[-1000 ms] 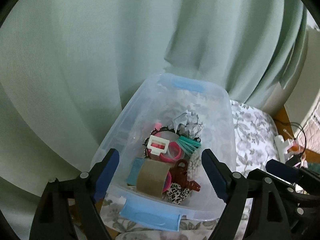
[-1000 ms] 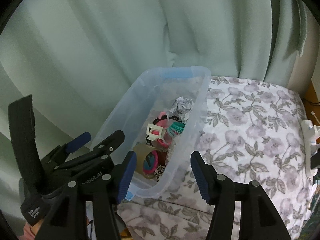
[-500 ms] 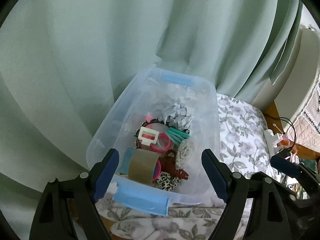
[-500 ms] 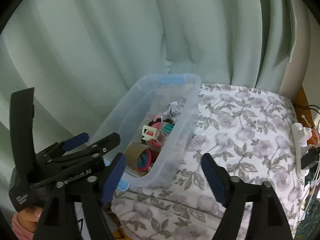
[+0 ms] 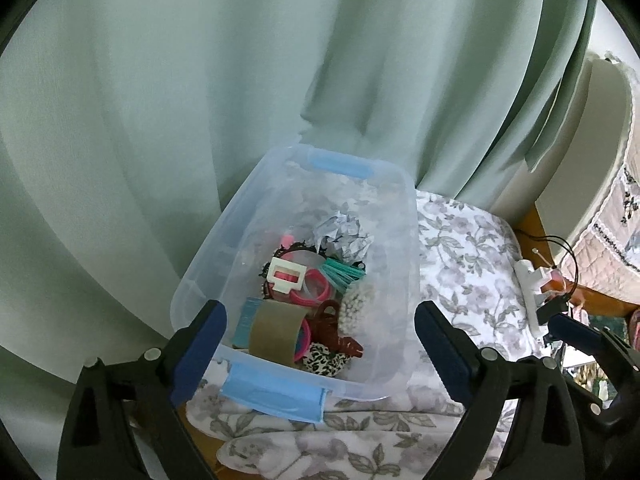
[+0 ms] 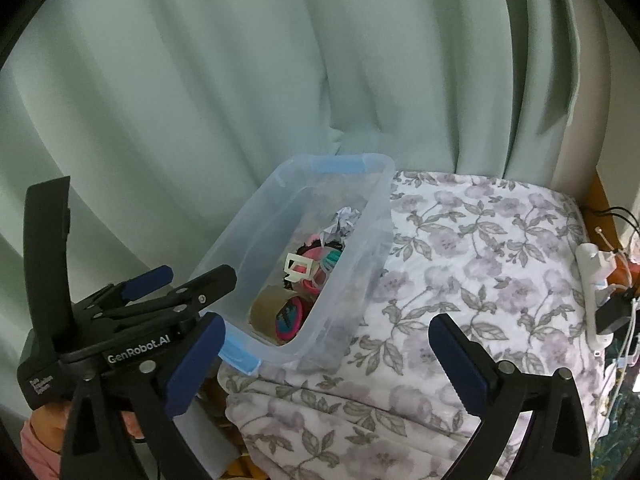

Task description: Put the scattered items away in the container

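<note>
A clear plastic container (image 5: 400, 248) with blue handles stands on the floral cloth against the curtain; it also shows in the right wrist view (image 6: 248, 232). Inside lie a brown tape roll (image 5: 276, 330), a white clip (image 5: 286, 276), pink rings (image 5: 316, 292), a teal tassel (image 5: 342, 272), crumpled paper (image 5: 340, 232), a brown hair claw (image 5: 334, 328) and a leopard scrunchie (image 5: 324, 362). My left gripper (image 5: 320, 344) is open and empty, just in front of and above the container's near end. My right gripper (image 6: 326, 360) is open and empty, to the right of the container over the cloth.
The floral cloth (image 6: 480, 264) covers the table right of the container. A white power strip with cables (image 6: 592, 292) lies at the right edge. A pale green curtain (image 5: 240, 80) hangs close behind. The left gripper's body (image 6: 120, 320) sits at lower left in the right wrist view.
Both grippers have pulled back and up from the container, which now looks smaller and farther. The right gripper's jaws have opened wider. The items inside have not moved.
</note>
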Available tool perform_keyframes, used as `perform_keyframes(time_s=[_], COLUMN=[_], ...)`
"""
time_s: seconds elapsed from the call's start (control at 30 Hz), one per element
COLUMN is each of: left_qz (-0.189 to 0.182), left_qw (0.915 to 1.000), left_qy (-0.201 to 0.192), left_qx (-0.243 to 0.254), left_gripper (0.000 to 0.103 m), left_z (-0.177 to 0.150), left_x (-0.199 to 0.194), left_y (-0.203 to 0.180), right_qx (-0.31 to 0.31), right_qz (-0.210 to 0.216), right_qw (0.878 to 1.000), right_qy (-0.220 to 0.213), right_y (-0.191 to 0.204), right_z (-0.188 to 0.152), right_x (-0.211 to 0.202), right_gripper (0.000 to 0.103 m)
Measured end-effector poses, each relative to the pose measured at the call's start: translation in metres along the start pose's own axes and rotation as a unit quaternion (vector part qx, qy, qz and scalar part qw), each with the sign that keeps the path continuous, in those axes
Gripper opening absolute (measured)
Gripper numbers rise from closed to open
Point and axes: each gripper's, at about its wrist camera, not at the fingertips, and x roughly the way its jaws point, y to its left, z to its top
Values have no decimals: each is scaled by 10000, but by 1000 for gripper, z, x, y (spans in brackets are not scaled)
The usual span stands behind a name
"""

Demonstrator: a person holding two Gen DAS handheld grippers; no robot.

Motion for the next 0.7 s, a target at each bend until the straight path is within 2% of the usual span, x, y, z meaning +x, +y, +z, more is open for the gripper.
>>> perform_keyframes(time_s=[0.7], left_qz=[-47], left_qw=[9999], left_qy=[-62], left_qx=[125], left_gripper=[96], left_z=[6], left_x=[-16], left_y=[-4], right_qx=[-87], right_qz=[-286], right_qw=[9995], right_qy=[-61], right_y=[10], right_z=[5], right_x=[-25], right_gripper=[103])
